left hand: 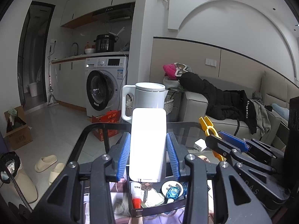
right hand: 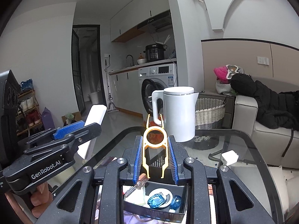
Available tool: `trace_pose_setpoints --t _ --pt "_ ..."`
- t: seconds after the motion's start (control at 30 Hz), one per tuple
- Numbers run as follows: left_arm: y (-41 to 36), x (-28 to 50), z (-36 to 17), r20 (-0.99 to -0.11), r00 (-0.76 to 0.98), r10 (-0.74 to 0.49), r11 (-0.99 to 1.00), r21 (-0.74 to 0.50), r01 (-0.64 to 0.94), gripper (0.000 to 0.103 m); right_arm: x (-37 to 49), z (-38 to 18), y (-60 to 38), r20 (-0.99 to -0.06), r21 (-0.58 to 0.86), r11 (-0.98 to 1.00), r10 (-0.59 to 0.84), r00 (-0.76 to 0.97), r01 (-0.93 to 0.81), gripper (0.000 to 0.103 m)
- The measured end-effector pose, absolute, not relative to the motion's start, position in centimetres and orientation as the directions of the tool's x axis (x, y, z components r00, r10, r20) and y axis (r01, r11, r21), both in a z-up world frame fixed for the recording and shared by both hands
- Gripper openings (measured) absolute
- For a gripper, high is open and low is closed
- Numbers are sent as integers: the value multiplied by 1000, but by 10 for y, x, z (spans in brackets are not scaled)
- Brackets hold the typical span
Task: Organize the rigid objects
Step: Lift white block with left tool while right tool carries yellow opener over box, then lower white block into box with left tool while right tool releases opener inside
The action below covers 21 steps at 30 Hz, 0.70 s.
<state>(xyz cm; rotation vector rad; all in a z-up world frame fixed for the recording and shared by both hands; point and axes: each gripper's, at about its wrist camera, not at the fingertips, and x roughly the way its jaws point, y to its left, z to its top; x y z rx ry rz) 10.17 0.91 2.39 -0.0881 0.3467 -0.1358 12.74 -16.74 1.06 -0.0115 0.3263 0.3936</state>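
My left gripper (left hand: 148, 155) is shut on a white power bank (left hand: 148, 141), held upright above a black box (left hand: 158, 208). The box holds a red-capped tube (left hand: 136, 196), a key, a blue clear piece (left hand: 172, 192) and other small items. My right gripper (right hand: 154, 160) is shut on a yellow plastic tool (right hand: 154, 149) with a ring in its middle, held above the same box (right hand: 155, 212). The left gripper with the power bank (right hand: 96, 115) shows at left in the right wrist view. The right gripper with the yellow tool (left hand: 208, 126) shows at right in the left wrist view.
A white kettle (right hand: 177, 113) stands at the far side of the glass table (right hand: 243, 149). A white charger cube (right hand: 229, 157) lies on the glass at right. A sofa with dark clothes (right hand: 271, 108) and a wicker basket (right hand: 209, 112) are beyond; slippers (left hand: 48, 165) lie on the floor.
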Motion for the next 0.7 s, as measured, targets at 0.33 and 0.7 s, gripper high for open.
trace_pose_setpoints --t 0.33,0.7 --pt "6 130 1 -457 877 -150 985 -145 93 38 155 -4 -166 -421 68 928 359 833 -366 26" --pt "-5 172 -46 -673 720 -166 983 -168 70 38 197 -49 -167 -640 159 930 353 682 -333 26"
